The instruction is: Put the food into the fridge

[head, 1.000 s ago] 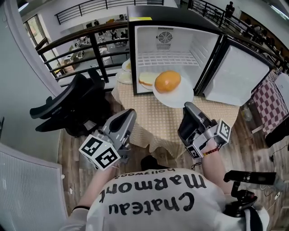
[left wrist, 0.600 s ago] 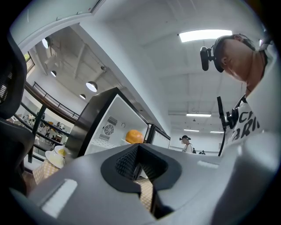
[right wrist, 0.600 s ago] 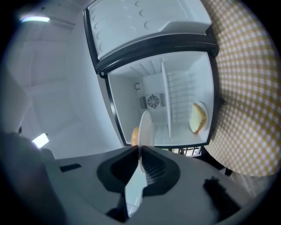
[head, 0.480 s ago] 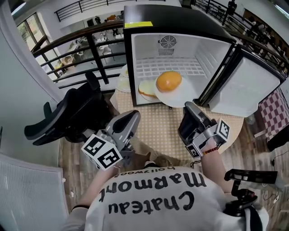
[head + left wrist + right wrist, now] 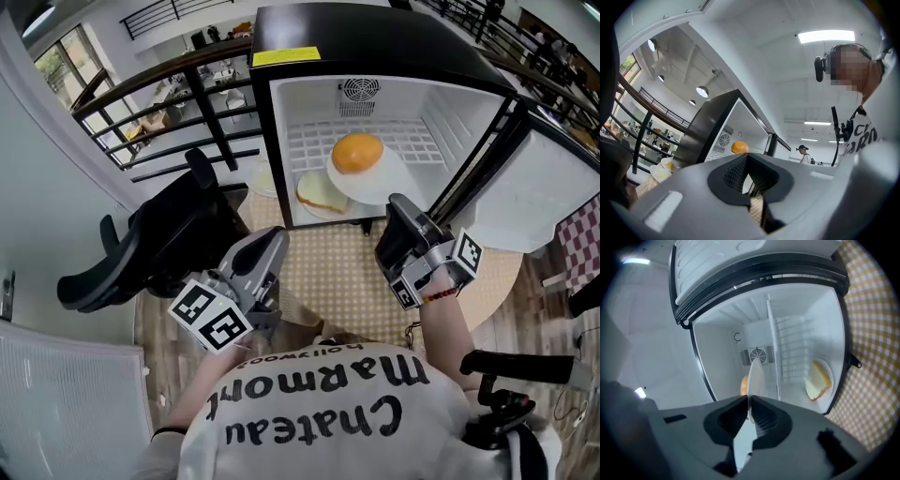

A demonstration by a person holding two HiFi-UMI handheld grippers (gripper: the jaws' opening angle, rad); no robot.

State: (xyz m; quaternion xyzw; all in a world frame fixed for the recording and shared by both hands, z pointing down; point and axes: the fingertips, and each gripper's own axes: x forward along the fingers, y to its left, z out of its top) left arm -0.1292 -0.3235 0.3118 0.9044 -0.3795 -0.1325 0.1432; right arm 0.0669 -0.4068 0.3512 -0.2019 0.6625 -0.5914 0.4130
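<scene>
A white plate [image 5: 378, 184] carrying an orange bun [image 5: 357, 152] is inside the open fridge [image 5: 281, 131], over its wire shelf. My right gripper [image 5: 399, 202] is shut on the plate's near rim; in the right gripper view the plate [image 5: 755, 373] stands edge-on between the jaws of that gripper [image 5: 750, 402], with the bun [image 5: 743, 386] behind it. A second plate with a bread slice [image 5: 322, 191] lies on the fridge floor, left of the held plate. My left gripper [image 5: 273, 243] hangs over the table's near left, shut and holding nothing.
The fridge door [image 5: 553, 192] stands open to the right. The fridge sits on a round table with a checked cloth [image 5: 342, 277]. More plates [image 5: 260, 178] lie left of the fridge. A black chair [image 5: 159, 239] and a railing [image 5: 202, 89] stand at the left.
The right gripper has carried the plate with the bun from the fridge's front edge further in, over the shelf. The left gripper has hardly moved.
</scene>
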